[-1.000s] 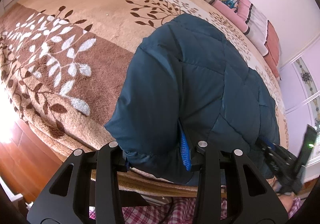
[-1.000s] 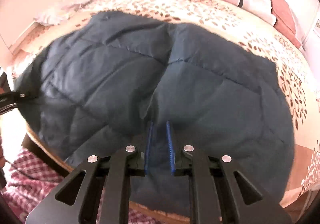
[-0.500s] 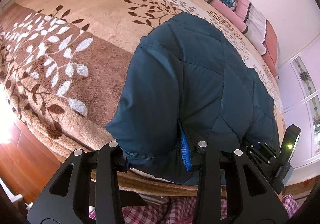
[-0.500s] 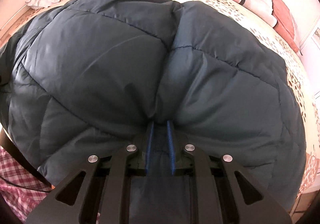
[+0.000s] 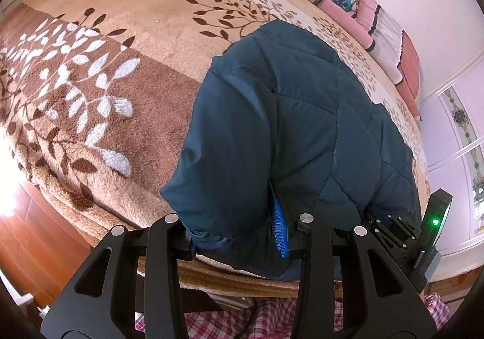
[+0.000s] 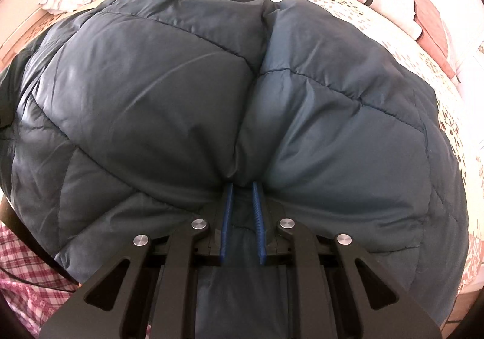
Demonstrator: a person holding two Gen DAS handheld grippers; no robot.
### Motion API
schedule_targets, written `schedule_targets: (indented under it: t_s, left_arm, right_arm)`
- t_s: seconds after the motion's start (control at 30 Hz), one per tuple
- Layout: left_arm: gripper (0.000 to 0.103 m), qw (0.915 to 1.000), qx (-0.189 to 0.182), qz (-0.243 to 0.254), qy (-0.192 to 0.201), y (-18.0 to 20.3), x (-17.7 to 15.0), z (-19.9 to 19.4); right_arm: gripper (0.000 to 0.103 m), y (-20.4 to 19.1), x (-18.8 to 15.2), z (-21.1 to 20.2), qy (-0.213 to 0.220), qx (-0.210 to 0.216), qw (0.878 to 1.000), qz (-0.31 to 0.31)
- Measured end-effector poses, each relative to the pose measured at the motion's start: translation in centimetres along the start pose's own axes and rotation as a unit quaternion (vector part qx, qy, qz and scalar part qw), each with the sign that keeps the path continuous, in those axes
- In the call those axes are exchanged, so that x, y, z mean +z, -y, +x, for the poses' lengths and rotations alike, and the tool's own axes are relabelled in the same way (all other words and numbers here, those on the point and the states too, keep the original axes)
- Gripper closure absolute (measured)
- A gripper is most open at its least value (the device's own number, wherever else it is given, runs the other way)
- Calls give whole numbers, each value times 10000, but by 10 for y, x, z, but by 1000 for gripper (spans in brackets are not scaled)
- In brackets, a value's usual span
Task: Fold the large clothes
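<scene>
We see the left hand-held gripper [image 5: 239,227] low at the bed's [image 5: 127,45] near edge, jaws spread around a thick fold of the teal quilted jacket [image 5: 287,133]. Right hand-held gripper [image 6: 242,215] pinches the jacket hem in a narrow gap. Only the left view shows the other gripper at 4 o'clock and stacked bedding [image 5: 378,24] at 1 o'clock.
</scene>
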State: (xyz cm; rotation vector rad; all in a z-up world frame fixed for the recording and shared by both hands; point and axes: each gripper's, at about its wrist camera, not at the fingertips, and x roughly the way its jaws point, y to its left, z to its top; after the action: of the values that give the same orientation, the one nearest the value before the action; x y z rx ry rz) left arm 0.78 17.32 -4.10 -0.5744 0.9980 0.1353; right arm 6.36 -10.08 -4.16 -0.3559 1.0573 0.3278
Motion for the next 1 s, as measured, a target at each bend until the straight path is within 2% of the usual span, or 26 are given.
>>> schedule_targets:
  t_s: [0.3,0.47,0.6,0.7,0.77,0.87,0.9,0.93,1.0]
  left_arm:
    - [66,9999,-92,-3,45,0,0,-4]
    - [66,9999,-167,-14,44,-3,-1,-6]
    - [62,9998,-196,-22,-3,-5,0,-7]
    - [55,9996,-279,-45,-18,-7,0,-7]
    - [53,9993,-352,-95,-32,-9,1,-7]
    - [53,9986,-500,-182,-15,-12,2,-6]
    - [58,9983,-549,-204,6,-14,2,-7]
    - [70,9983,-538,-220,35,-15,2,-7]
    - [75,9972,-704,-262,61,-20,2,-8]
  right_arm:
    - [87,-5,1,-2,-17,-176,9998,-26]
    - [87,-5,4,-7,-62,-141,9999,48]
    - [87,9,8,-17,-79,203,9991,357]
    - [87,26,17,-39,185,539,9963,650]
    - [87,38,32,-55,434,703,9933,808]
    - [87,54,62,-62,579,900,9894,982]
    - [87,57,70,-61,590,922,9889,1009]
    - [87,60,82,-57,574,993,9880,1035]
    - [89,65,104,-43,492,1127,9863,1097]
